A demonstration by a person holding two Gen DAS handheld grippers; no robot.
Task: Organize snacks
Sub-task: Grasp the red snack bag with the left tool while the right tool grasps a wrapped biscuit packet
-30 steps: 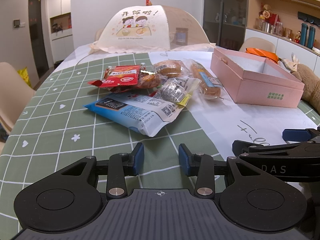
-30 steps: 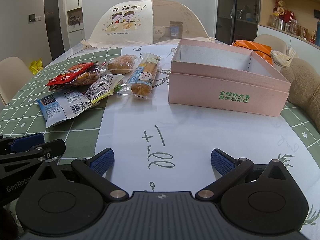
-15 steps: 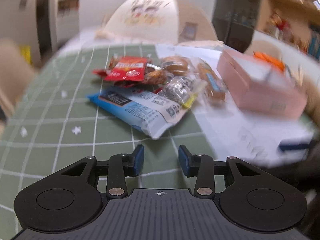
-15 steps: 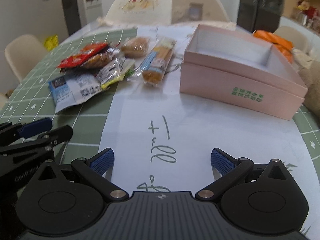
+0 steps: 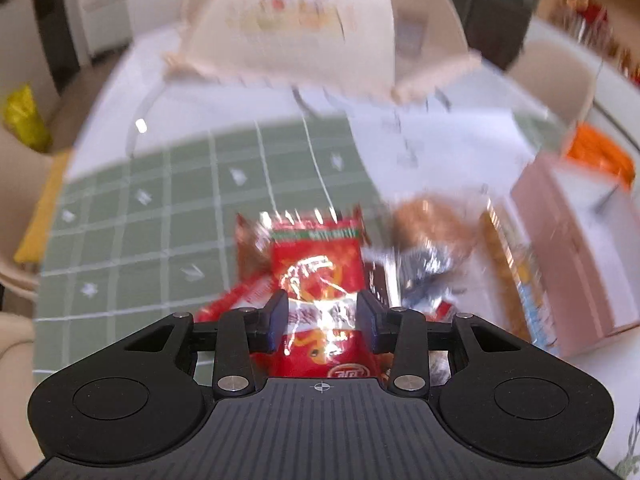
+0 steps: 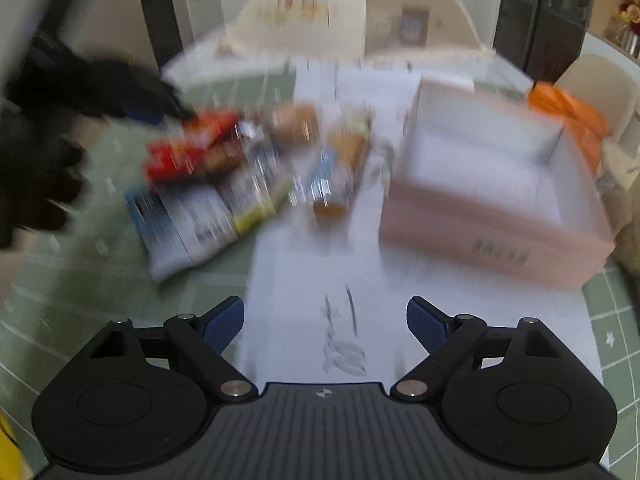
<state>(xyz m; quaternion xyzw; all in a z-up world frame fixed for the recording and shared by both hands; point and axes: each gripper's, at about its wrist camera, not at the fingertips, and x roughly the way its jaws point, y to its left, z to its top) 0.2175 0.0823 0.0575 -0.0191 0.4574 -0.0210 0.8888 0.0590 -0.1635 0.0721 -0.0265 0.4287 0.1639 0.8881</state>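
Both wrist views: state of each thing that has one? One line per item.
pink box: open, no lid on it, empty inside.
red snack packet: sealed, lying on the pile, between the left fingers; contact unclear in the blur.
left gripper: part open, jaws just opening.
right gripper: open wide, jaws just closing, nothing between them.
blue-and-white bag: sealed, flat on the tablecloth.
mesh food cover: unfolded, standing on the table.

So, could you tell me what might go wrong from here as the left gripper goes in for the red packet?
1. The red snack packet lies on other wrappers, so the left gripper, jaws open around it and just widened, may pinch a neighbour too.
2. Lifting it could drag the silver-wrapped snack beside it.
3. The pink box sits past the bread packets, so a low carry might sweep them.
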